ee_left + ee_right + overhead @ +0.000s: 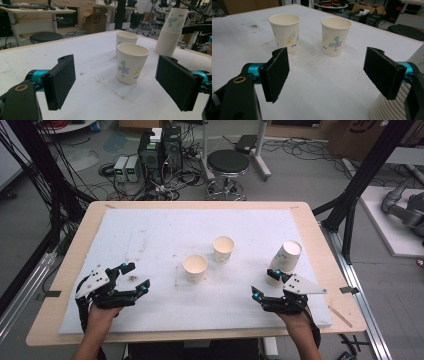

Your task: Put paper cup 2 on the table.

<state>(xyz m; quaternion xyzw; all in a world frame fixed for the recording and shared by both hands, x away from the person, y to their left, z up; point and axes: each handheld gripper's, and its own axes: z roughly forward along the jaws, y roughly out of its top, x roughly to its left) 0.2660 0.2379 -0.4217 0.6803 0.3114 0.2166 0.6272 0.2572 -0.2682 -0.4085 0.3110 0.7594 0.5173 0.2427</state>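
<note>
We see the left gripper [134, 277] low over the white mat [150, 235] that covers the wooden table [320, 245], its fingers [60, 80] spread wide with nothing between them. Ahead of those fingers and to their right stand two flowered paper cups, the nearer cup [195, 268] and the farther cup [223, 249], upright, close together but apart, on a mat scuffed with brown stains [110, 82]. Further right, the right gripper [266, 285] hovers with its fingers [277, 72] likewise held apart and empty; a leaning stack of cups [285, 261] stands just beside its outer finger, whether touching we cannot tell. Beyond the table we make out a black round stool [228, 163], computer boxes [160, 150] amid tangled cables on the grey floor [300, 175], and black frame posts [370, 170] on both sides.
</note>
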